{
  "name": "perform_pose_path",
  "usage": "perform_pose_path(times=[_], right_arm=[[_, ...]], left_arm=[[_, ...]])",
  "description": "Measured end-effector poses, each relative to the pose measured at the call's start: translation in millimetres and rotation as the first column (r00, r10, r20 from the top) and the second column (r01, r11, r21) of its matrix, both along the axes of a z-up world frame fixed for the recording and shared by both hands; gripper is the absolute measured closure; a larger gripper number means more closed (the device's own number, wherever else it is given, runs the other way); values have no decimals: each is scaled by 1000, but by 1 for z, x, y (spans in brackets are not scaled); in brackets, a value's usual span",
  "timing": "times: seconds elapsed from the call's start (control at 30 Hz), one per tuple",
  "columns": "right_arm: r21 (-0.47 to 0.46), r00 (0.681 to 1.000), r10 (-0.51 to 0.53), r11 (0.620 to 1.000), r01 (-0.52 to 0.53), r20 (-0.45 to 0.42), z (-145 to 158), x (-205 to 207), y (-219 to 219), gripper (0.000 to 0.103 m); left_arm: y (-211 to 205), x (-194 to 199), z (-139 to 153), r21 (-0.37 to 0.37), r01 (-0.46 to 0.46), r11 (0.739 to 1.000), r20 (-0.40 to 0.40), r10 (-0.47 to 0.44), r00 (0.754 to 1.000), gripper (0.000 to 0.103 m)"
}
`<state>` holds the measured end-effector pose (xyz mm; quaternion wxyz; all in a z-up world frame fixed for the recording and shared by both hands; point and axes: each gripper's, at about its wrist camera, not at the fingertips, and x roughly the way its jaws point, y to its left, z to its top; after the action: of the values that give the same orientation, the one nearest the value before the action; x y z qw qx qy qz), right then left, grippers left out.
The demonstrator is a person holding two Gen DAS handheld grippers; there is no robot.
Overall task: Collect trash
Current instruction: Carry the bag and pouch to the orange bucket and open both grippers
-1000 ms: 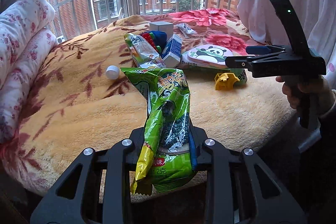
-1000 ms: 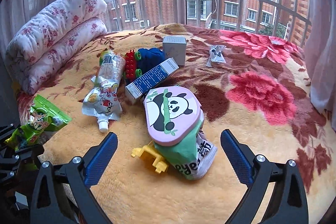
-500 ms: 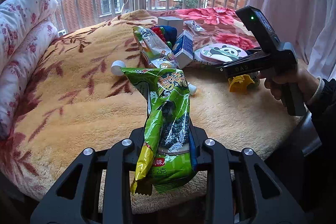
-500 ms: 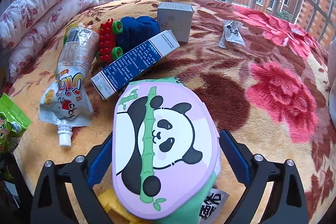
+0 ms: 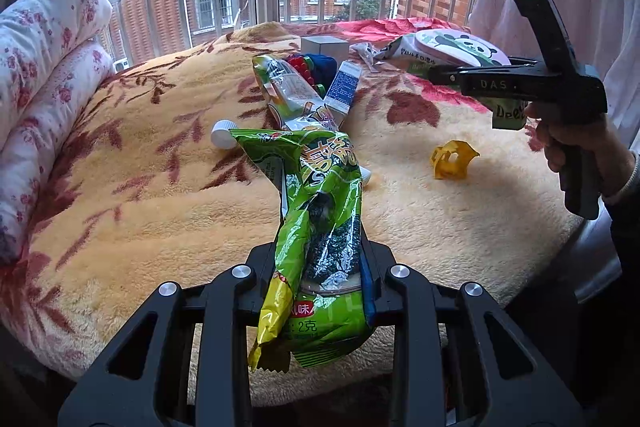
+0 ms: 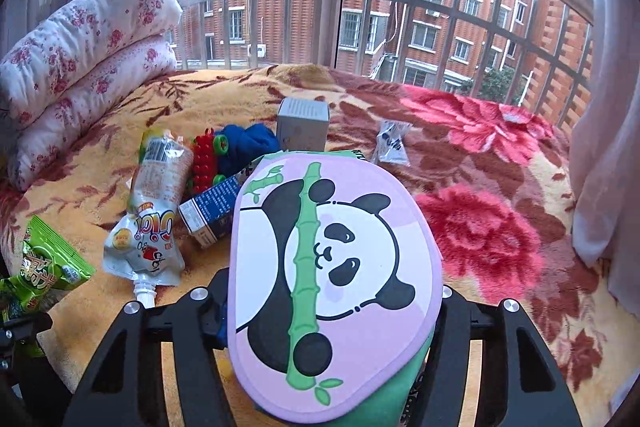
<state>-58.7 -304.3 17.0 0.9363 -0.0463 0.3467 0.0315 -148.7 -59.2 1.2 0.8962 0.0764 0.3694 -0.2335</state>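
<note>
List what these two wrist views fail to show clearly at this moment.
- Right wrist: the right tongs are closing; the panda pad hides their tips.
- Right wrist: the green packet under that pad is mostly covered.
- Left wrist: the left tongs have their pads hidden by the seaweed wrapper.
- Left wrist: small print on the blue carton is unreadable.

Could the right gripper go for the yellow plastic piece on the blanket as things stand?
Probably not yet: the right gripper is closing, with a green bag and the panda pad between its jaws. The yellow plastic piece itself lies uncovered.

On the blanket, the cap lies left of the pouch, the box behind.
</note>
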Motion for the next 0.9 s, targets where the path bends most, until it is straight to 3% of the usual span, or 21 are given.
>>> perform_pose_path(times=[0.17, 0.3, 0.4, 0.63, 0.9], right_arm=[[9, 994, -44, 999, 44, 99, 32, -41, 3, 43], [3, 991, -45, 999, 45, 123, 43, -79, 15, 43], [13, 993, -53, 999, 52, 101, 43, -108, 26, 43], [135, 999, 6, 991, -10, 36, 28, -192, 51, 43], [184, 995, -8, 983, 26, -101, -16, -254, 65, 43]], left_arm=[[1, -9, 8, -16, 3, 1000, 15, -2, 1000, 75], [0, -21, 14, -17, 14, 1000, 29, -13, 999, 74], [1, -33, 18, -15, 26, 1000, 40, -25, 999, 74], [10, -72, 16, 24, 68, 997, 45, -69, 997, 74], [23, -115, -11, 94, 127, 987, -1, -127, 992, 74]])
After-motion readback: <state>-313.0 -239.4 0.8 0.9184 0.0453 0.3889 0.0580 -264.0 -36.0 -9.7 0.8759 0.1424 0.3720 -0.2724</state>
